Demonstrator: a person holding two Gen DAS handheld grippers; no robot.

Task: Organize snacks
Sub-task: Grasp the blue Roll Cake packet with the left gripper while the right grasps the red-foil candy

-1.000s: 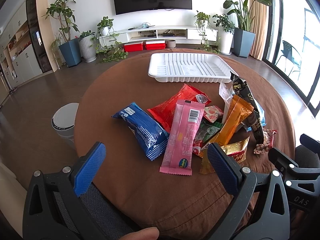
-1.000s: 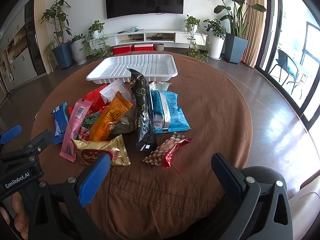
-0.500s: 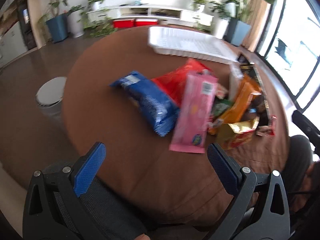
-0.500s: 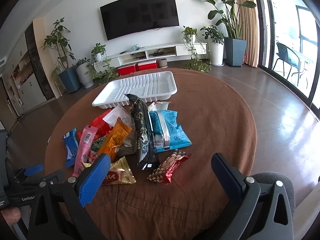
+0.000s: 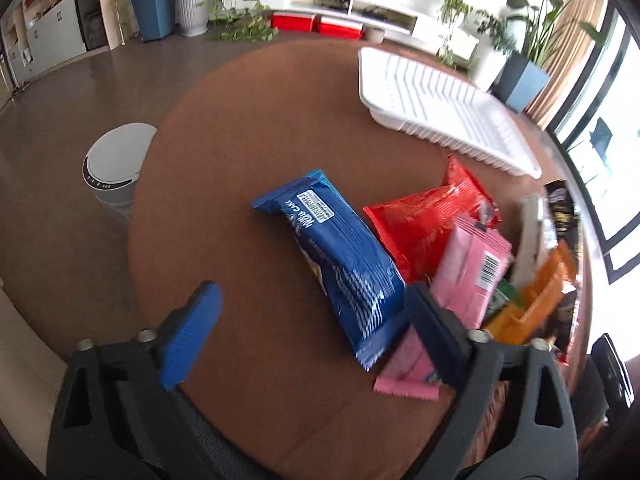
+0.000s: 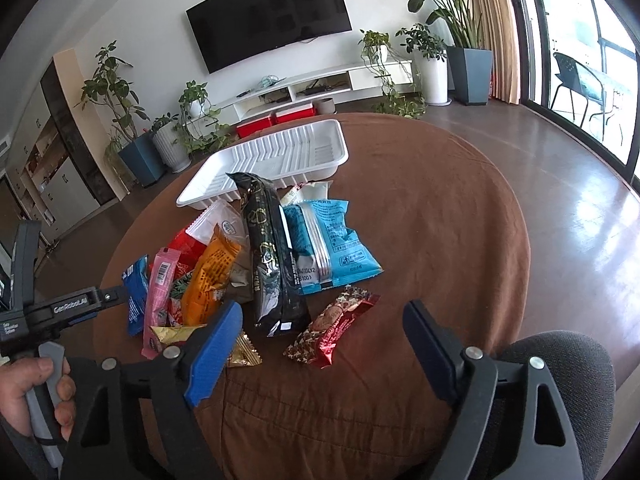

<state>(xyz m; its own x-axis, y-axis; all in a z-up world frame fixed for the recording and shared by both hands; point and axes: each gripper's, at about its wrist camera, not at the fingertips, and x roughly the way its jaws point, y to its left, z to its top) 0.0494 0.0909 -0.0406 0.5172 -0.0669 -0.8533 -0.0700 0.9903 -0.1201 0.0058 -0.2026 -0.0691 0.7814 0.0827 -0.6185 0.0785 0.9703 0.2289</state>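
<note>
A pile of snack packets lies on a round brown table (image 5: 248, 128). A blue packet (image 5: 340, 264) lies nearest my left gripper (image 5: 316, 340), which is open just above its near end. Beside it are a pink packet (image 5: 468, 276), a red one (image 5: 424, 220) and an orange one (image 5: 536, 300). An empty white tray (image 5: 436, 100) stands behind the pile. My right gripper (image 6: 320, 344) is open and empty at the table's near edge, close to a red-brown packet (image 6: 332, 324), a black packet (image 6: 268, 248) and a light blue packet (image 6: 328, 240). The tray (image 6: 272, 160) also shows there.
A white bin (image 5: 116, 168) stands on the floor left of the table. A grey chair back (image 6: 560, 356) sits at the near right. A TV unit with red boxes (image 6: 272, 120) and potted plants line the far wall.
My left gripper has moved forward and tilted down toward the blue packet, which now lies close between its fingers. My right gripper has risen and tilted slightly; the snacks have not moved.
</note>
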